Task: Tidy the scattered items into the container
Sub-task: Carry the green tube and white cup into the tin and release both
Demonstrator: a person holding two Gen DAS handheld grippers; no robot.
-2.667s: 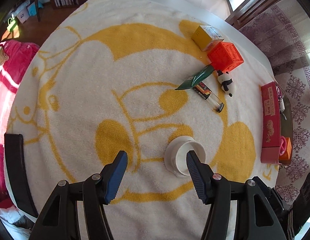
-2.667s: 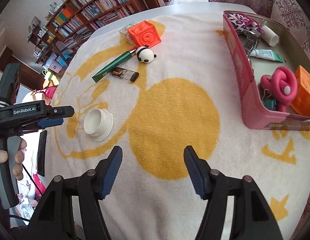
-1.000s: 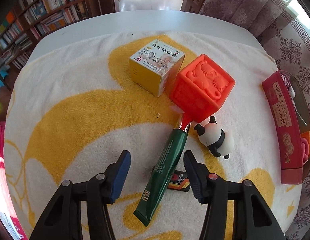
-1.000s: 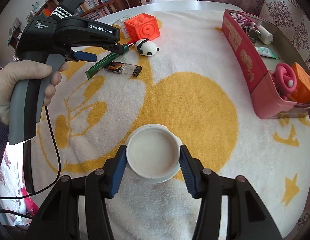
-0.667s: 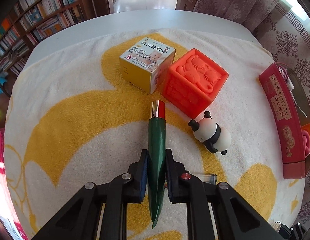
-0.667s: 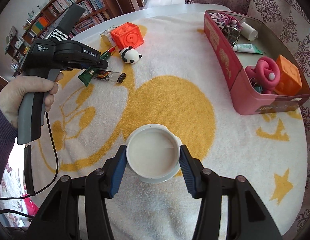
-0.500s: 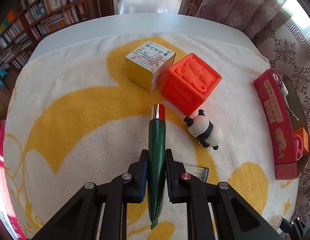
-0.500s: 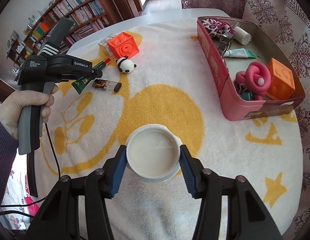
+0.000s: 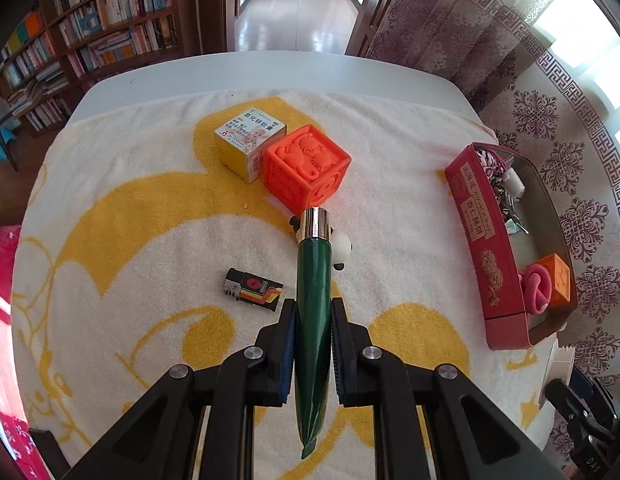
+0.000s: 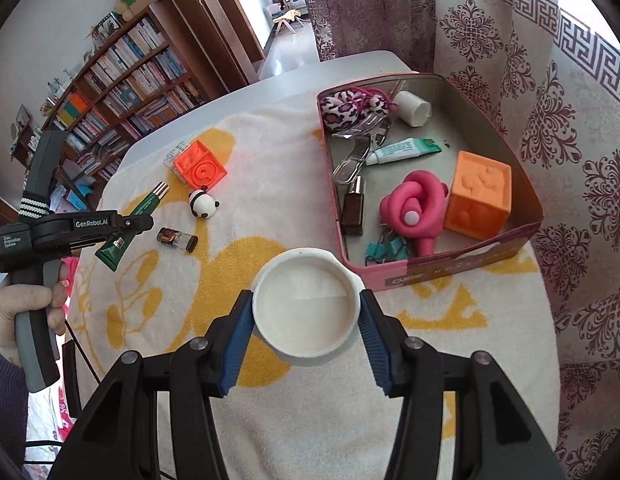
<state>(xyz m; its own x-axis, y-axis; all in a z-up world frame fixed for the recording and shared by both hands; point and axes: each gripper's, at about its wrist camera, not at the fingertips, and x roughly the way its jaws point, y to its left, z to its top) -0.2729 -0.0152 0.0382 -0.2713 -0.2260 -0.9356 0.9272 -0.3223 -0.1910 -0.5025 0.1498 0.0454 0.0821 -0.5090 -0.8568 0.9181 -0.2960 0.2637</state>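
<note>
Right gripper (image 10: 306,316) clamped on cup (image 10: 306,310), nearer the tin (image 10: 526,196); left gripper (image 9: 313,320) clamped on tube (image 9: 313,304), lengthwise.

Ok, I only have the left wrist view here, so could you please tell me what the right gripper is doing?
Observer: The right gripper is shut on a white cup, close by a corner of the pink tin.
Operator: Thank you. Is there room left in the tin?
Observer: Yes, bare floor shows at its far end, beyond the orange block.
Operator: Is anything hidden behind the long wall that faces me?
Observer: A brown bottle lies right against the inside of that wall, with teal clips beside it.
</note>
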